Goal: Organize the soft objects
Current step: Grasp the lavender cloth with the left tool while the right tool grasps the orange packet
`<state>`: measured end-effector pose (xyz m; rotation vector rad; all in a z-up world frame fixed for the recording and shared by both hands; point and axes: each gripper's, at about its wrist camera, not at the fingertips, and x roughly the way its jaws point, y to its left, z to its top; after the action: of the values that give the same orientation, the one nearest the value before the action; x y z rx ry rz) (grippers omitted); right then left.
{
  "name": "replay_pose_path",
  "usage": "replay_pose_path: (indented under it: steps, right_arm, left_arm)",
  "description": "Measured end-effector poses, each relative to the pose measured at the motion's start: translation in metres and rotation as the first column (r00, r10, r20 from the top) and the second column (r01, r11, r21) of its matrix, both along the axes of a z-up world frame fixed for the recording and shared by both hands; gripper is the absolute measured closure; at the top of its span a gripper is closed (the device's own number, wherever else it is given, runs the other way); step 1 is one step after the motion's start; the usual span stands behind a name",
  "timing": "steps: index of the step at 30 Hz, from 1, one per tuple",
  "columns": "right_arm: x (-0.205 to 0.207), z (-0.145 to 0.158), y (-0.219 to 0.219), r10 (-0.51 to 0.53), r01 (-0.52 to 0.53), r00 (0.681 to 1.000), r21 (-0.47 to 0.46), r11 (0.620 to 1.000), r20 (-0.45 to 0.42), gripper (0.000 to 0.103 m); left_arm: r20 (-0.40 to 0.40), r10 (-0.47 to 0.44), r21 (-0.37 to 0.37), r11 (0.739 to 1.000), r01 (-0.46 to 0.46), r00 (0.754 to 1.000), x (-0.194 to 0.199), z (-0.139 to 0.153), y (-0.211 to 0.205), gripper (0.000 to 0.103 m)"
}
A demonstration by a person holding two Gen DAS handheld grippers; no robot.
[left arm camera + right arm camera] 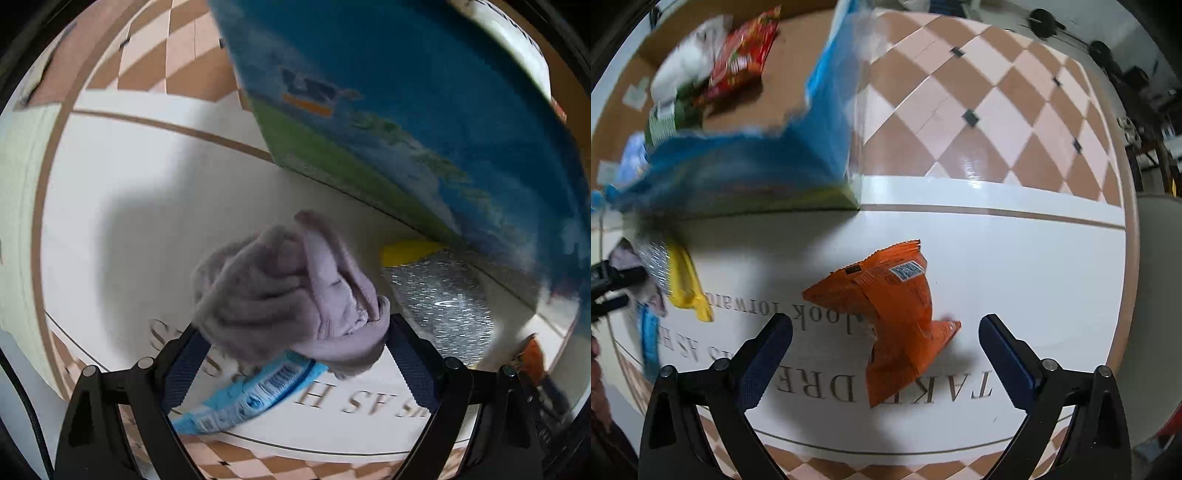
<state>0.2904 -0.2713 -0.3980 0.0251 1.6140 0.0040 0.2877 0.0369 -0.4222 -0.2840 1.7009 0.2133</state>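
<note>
Left wrist view: the left gripper [295, 343] clamps a bunched lilac cloth [291, 295] above a white mat [110, 240], over a blue-and-white packet [247, 398], with a yellow-and-silver pouch [436, 291] beside the blue printed box [424, 110]. The loose folds could sag and snag the box's rim. Right wrist view: the right gripper [886, 347] spreads wide, holding nothing, its fingers either side of a crumpled orange snack bag [890, 314] that may slide when pinched
</note>
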Motion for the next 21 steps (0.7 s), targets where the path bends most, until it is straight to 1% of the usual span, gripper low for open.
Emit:
replay_pose_path:
  steps: [1,2,3,4,5,6,7,9,10,12,16,18,21]
  right_arm:
    - [0.001,-0.004,0.001,0.010,-0.010,1.000,0.001,1.000,-0.010,0.007]
    - [0.002,-0.009,0.002,0.019,-0.019,1.000,0.003,1.000,-0.025,0.014]
    - [0.002,-0.015,0.004,0.026,-0.026,0.999,0.004,1.000,-0.045,0.017]
    - [0.002,-0.018,0.004,0.031,-0.031,0.998,-0.003,1.000,-0.054,0.020]
    - [0.002,-0.021,0.006,0.040,-0.042,0.998,-0.026,0.999,-0.055,0.032]
    - [0.002,-0.022,0.007,0.053,-0.056,0.997,-0.054,0.997,-0.055,0.042]
    - [0.001,-0.023,0.007,0.053,-0.056,0.997,-0.055,0.997,-0.060,0.055]
    - [-0.003,-0.026,0.006,0.025,-0.027,0.996,-0.017,0.999,-0.087,0.057]
    - [-0.006,-0.026,0.006,0.014,-0.016,0.995,-0.013,1.000,-0.102,0.059]
    - [-0.018,-0.026,0.006,-0.002,0.005,0.992,0.021,1.000,-0.126,0.060]
    - [-0.054,-0.028,0.014,0.009,0.002,0.985,0.067,0.998,-0.174,0.060]
    - [-0.076,-0.030,0.018,0.015,0.001,0.981,0.082,0.997,-0.195,0.060]
    - [-0.103,-0.034,0.023,0.013,0.011,0.974,0.106,0.994,-0.225,0.060]
  left_arm:
    - [0.007,-0.012,0.015,1.000,0.012,1.000,0.001,0.001,0.000,0.009]
    - [0.018,-0.031,0.031,0.999,0.030,0.999,0.001,0.001,-0.001,0.011]
    - [0.025,-0.040,0.033,0.999,0.040,0.999,0.003,0.002,-0.001,0.024]
    - [0.030,-0.050,0.028,0.998,0.049,0.998,0.004,0.002,-0.001,0.032]
    - [0.025,-0.059,0.020,0.998,0.058,0.998,0.004,0.002,-0.001,0.049]
    - [0.018,-0.067,0.017,0.998,0.067,0.998,0.004,0.001,-0.002,0.053]
    - [0.021,-0.076,0.016,0.997,0.076,0.997,0.004,0.001,-0.004,0.053]
    - [0.032,-0.116,0.039,0.993,0.114,0.993,-0.001,0.003,-0.010,0.054]
    - [0.032,-0.131,0.049,0.990,0.130,0.991,-0.005,0.003,-0.013,0.054]
    - [0.024,-0.171,0.058,0.984,0.170,0.985,-0.021,0.003,-0.029,0.054]
    - [-0.010,-0.287,0.062,0.956,0.287,0.958,-0.073,0.004,-0.063,0.054]
    - [-0.036,-0.342,0.035,0.939,0.343,0.939,-0.100,0.003,-0.084,0.054]
    - [-0.062,-0.399,0.017,0.916,0.400,0.915,-0.128,-0.004,-0.109,0.054]
